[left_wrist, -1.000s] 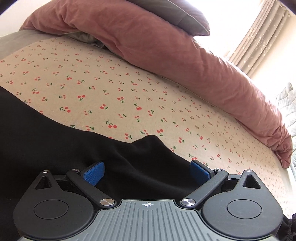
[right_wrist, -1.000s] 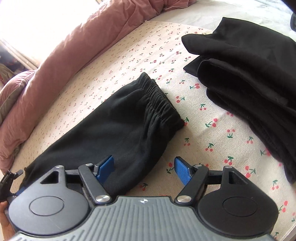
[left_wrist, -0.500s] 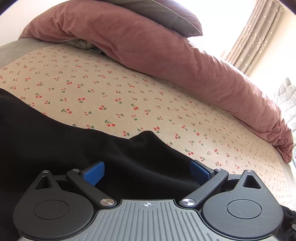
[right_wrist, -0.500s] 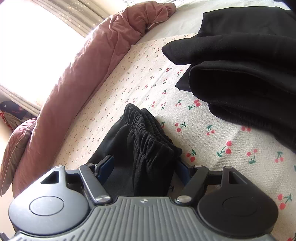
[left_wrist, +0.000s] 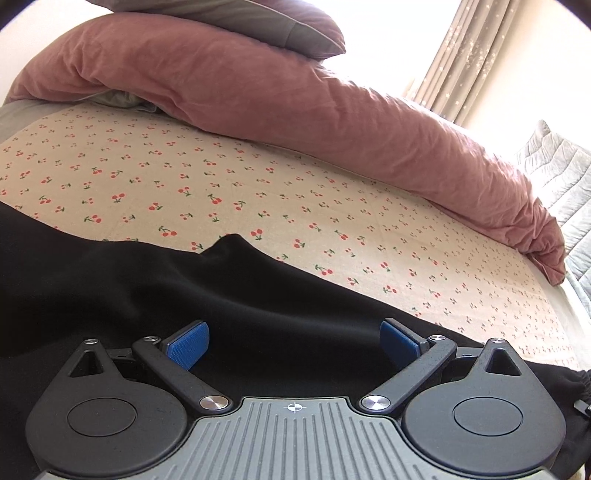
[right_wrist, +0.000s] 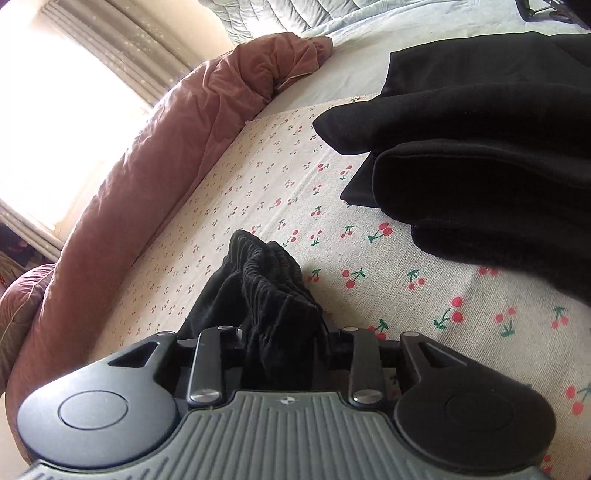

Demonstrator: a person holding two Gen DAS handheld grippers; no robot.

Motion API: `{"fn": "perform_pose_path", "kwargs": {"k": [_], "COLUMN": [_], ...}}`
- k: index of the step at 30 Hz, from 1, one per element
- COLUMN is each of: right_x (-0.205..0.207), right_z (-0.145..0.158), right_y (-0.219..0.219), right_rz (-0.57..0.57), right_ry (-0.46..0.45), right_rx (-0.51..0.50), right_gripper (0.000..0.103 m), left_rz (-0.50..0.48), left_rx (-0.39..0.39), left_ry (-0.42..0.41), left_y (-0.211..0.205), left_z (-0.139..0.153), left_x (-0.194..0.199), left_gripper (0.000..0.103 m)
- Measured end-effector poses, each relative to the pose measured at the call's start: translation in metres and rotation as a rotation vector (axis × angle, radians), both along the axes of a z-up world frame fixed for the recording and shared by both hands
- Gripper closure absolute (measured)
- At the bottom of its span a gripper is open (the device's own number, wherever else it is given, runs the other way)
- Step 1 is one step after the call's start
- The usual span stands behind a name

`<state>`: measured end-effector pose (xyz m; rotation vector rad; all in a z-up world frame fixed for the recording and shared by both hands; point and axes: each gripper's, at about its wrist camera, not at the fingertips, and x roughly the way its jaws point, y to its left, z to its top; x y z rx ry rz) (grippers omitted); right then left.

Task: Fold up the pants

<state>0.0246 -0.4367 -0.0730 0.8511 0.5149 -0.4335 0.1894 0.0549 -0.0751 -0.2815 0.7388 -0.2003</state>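
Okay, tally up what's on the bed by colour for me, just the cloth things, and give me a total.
Black: 2, the pants bunched in the right gripper, and the stack of dark clothes beside them.
Pink: 1, the duvet rolled along the far edge.
Grey: 1, the pillow lying on the duvet.
Cherry print: 1, the sheet.
Total: 5.

Both low, close — shared bedsheet (left_wrist: 258, 192)
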Motion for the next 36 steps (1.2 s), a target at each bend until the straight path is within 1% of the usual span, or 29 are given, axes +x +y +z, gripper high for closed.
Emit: {"fn": "perform_pose_path", "kwargs": {"k": [2, 4, 5, 6, 8, 10, 11, 12, 14, 15, 16, 17, 18, 19, 20, 22, 23, 24, 25, 27, 29, 30, 31, 33, 35, 36], "right_x": [0.006, 0.012, 0.015, 0.017, 0.017, 0.014, 0.01, 0.007, -0.004, -0.009, -0.013, -0.016, -0.019, -0.022, -0.026, -0.033, -0.036, -0.039, -0.039, -0.034, -0.026, -0.022, -0.02, -0.019, -0.023, -0.023], "right_z": [0.024, 0.046, 0.055, 0.06, 0.064, 0.057, 0.048, 0.037, 0.011, -0.002, -0.011, -0.017, -0.017, -0.01, 0.002, 0.031, 0.044, 0.054, 0.062, 0.072, 0.076, 0.075, 0.073, 0.07, 0.065, 0.063], "right_y": [0.026, 0.063, 0.086, 0.107, 0.166, 0.22, 0.251, 0.275, 0.315, 0.328, 0.336, 0.341, 0.34, 0.336, 0.331, 0.313, 0.302, 0.292, 0.281, 0.261, 0.245, 0.239, 0.236, 0.241, 0.254, 0.258], "right_rz": [0.046, 0.12, 0.174, 0.221, 0.363, 0.502, 0.595, 0.679, 0.833, 0.893, 0.926, 0.952, 0.961, 0.977, 1.005, 1.074, 1.11, 1.125, 1.116, 1.048, 0.978, 0.957, 0.963, 1.004, 1.044, 1.059], "right_ry": [-0.003, -0.002, -0.002, -0.006, -0.015, 0.004, 0.033, 0.062, 0.126, 0.164, 0.2, 0.228, 0.229, 0.22, 0.199, 0.134, 0.097, 0.07, 0.051, 0.045, 0.062, 0.068, 0.062, 0.049, 0.054, 0.072], "right_rx": [-0.194, -0.441, -0.581, -0.691, -0.959, -1.154, -1.256, -1.335, -1.465, -1.507, -1.536, -1.553, -1.547, -1.503, -1.415, -1.178, -1.051, -0.975, -0.923, -0.858, -0.795, -0.761, -0.733, -0.713, -0.751, -0.752], "right_gripper": [0.079, 0.079, 0.079, 0.079, 0.079, 0.079, 0.078, 0.078, 0.076, 0.075, 0.074, 0.069, 0.069, 0.065, 0.052, 0.038, 0.034, 0.034, 0.035, 0.035, 0.044, 0.046, 0.048, 0.048, 0.048, 0.05], "left_rz": [-0.035, -0.067, -0.084, -0.097, -0.116, -0.115, -0.108, -0.101, -0.088, -0.087, -0.082, -0.079, -0.079, -0.082, -0.088, -0.102, -0.108, -0.113, -0.119, -0.129, -0.146, -0.154, -0.167, -0.191, -0.216, -0.227], "left_rx": [-0.001, -0.005, -0.009, -0.015, -0.055, -0.124, -0.155, -0.175, -0.187, -0.189, -0.198, -0.209, -0.226, -0.239, -0.244, -0.237, -0.235, -0.238, -0.246, -0.271, -0.293, -0.3, -0.31, -0.327, -0.334, -0.331], "left_ry": [-0.002, -0.008, -0.012, -0.016, -0.013, 0.013, 0.03, 0.047, 0.064, 0.07, 0.081, 0.093, 0.106, 0.114, 0.117, 0.123, 0.126, 0.127, 0.13, 0.139, 0.148, 0.152, 0.161, 0.178, 0.192, 0.199], "left_y": [-0.009, -0.015, -0.018, -0.02, -0.021, -0.015, -0.011, -0.007, -0.002, -0.001, 0.002, 0.004, 0.005, 0.005, 0.004, 0.001, -0.001, -0.002, -0.003, -0.004, -0.008, -0.01, -0.013, -0.019, -0.028, -0.032], "left_z": [0.003, 0.006, 0.008, 0.009, 0.012, 0.011, 0.01, 0.008, 0.004, 0.003, 0.0, -0.001, -0.003, -0.004, -0.005, -0.006, -0.006, -0.006, -0.006, -0.006, -0.007, -0.008, -0.009, -0.012, -0.016, -0.017], "left_x": [-0.007, -0.014, -0.018, -0.021, -0.026, -0.028, -0.028, -0.028, -0.026, -0.026, -0.025, -0.024, -0.023, -0.023, -0.023, -0.024, -0.025, -0.025, -0.026, -0.027, -0.028, -0.029, -0.03, -0.032, -0.035, -0.037], "left_gripper": [0.004, 0.004, 0.004, 0.004, 0.003, 0.003, 0.003, 0.003, 0.003, 0.003, 0.003, 0.003, 0.003, 0.003, 0.003, 0.003, 0.003, 0.003, 0.003, 0.003, 0.003, 0.003, 0.003, 0.003, 0.003, 0.003]}}
